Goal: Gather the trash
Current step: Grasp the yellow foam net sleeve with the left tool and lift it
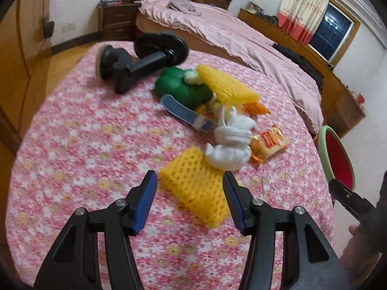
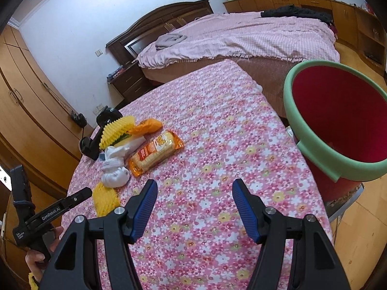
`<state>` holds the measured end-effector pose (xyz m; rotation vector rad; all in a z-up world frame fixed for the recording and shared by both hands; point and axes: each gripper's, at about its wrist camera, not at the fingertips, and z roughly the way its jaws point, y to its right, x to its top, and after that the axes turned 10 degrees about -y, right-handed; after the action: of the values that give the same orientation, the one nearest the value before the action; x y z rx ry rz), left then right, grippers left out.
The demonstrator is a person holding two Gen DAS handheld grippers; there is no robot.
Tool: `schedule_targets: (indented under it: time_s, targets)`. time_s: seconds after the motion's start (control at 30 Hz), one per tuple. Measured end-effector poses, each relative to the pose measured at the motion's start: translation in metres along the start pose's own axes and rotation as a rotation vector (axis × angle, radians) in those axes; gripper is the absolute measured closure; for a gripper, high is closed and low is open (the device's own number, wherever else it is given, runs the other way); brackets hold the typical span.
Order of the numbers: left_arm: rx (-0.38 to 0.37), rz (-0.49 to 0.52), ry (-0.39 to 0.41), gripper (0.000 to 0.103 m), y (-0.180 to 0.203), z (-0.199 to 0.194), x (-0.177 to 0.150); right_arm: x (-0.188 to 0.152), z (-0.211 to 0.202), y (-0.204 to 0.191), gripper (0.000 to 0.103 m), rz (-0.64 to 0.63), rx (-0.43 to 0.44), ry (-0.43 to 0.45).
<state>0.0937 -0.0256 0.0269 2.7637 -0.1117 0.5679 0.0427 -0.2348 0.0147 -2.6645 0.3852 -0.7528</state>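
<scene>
Between your left gripper's spread fingers lies the yellow foam net, ready for pinching, while your right gripper, also spread, waits near the red bucket.

This is a bedroom in a home. Beyond the fingers stands a large bed with pink cover and a dark wooden headboard. To the left of them are tall wooden wardrobe doors, and far ahead to the right hangs a flowered curtain with red hem.
</scene>
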Motion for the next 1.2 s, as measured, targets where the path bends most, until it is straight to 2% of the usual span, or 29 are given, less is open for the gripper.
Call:
schedule_targets:
  time_s: [0.2,0.47,0.53,0.67,0.83,1.0,1.2]
  targets:
    - [0.024,0.033,-0.061,0.047,0.012,0.022,-0.005,0.001,0.009,0.001,0.036,0.006,-0.002,-0.020]
    - [0.039,0.006,-0.053,0.047,0.011,0.031,-0.003,0.005,0.013,-0.003,0.036,-0.010,-0.002,-0.026]
    - [0.047,0.007,-0.041,0.053,0.011,0.031,-0.004,0.006,0.014,-0.005,0.036,-0.015,-0.001,-0.031]
    - [0.057,0.013,-0.028,0.060,0.008,0.030,-0.005,0.006,0.014,-0.015,0.036,-0.037,-0.003,-0.031]
    - [0.027,0.004,-0.024,0.083,0.003,0.023,-0.009,0.005,0.012,-0.030,0.036,-0.071,-0.002,-0.030]
    - [0.025,-0.007,0.017,0.087,-0.013,0.001,-0.018,0.004,0.011,-0.048,0.036,-0.107,-0.002,-0.030]
    - [0.079,-0.052,0.086,0.087,-0.040,-0.029,-0.020,0.001,0.016,-0.071,0.036,-0.147,0.005,-0.042]
